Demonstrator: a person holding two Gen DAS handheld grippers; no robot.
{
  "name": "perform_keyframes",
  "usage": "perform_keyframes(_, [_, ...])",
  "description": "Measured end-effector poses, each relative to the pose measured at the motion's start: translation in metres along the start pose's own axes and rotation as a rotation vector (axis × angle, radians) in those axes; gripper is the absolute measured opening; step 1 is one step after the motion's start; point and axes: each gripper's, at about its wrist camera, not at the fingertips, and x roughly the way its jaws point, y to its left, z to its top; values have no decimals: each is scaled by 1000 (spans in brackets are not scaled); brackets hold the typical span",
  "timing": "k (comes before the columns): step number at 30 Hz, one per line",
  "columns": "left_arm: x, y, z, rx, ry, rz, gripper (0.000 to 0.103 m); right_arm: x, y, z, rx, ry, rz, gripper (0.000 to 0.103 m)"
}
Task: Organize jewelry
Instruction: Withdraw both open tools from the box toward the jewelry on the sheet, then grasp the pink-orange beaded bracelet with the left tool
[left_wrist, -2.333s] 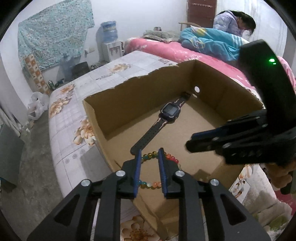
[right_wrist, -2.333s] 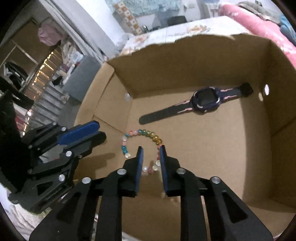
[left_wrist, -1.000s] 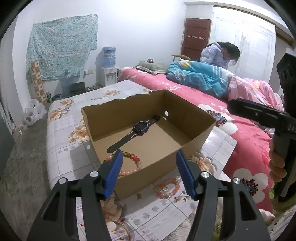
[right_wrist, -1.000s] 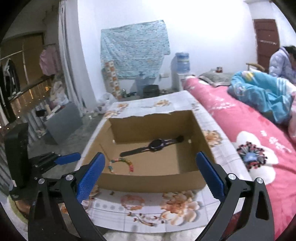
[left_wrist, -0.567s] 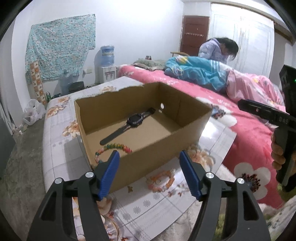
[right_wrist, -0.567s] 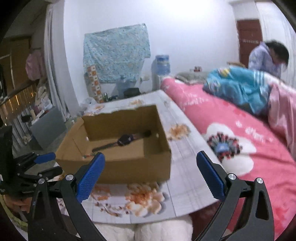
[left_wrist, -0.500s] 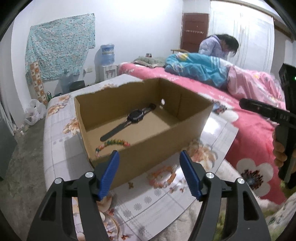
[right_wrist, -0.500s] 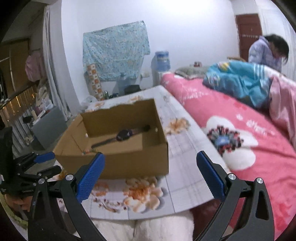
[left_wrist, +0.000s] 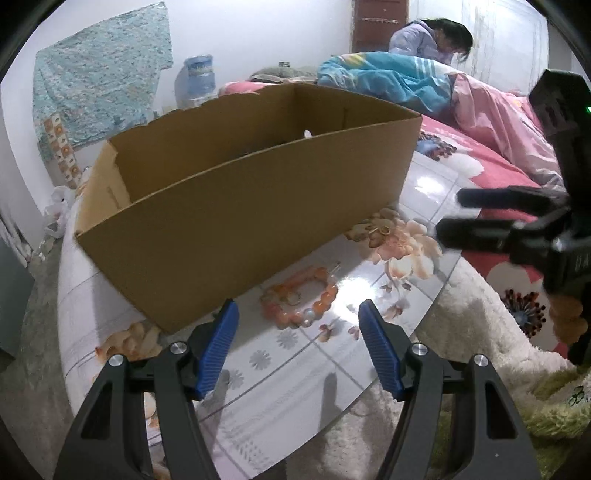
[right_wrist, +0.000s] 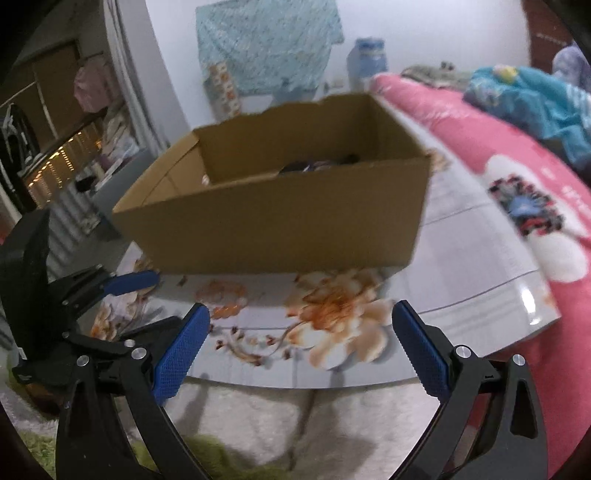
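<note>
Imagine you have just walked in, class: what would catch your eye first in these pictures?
The big open cardboard box on the flowered tabletop dominates both views. Just in front of it lies an orange bead bracelet, between the open blue pads of the left gripper. Behind, a bright pink bedspread fills the right side.

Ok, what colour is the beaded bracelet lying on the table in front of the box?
Orange, with some paler beads; the bracelet shows best in the left wrist view.

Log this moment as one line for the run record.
left claw: open, empty | right claw: open, empty | orange bead bracelet: on table outside cardboard box
</note>
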Motion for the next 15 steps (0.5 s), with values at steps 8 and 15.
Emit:
perform_keyframes(8, [26, -26, 14, 184, 54, -21, 37, 28, -13, -3, 91, 84, 55, 82])
perform_keyframes(15, [48, -24, 16, 182, 139, -19, 27, 33, -20, -4, 104, 93, 68, 79])
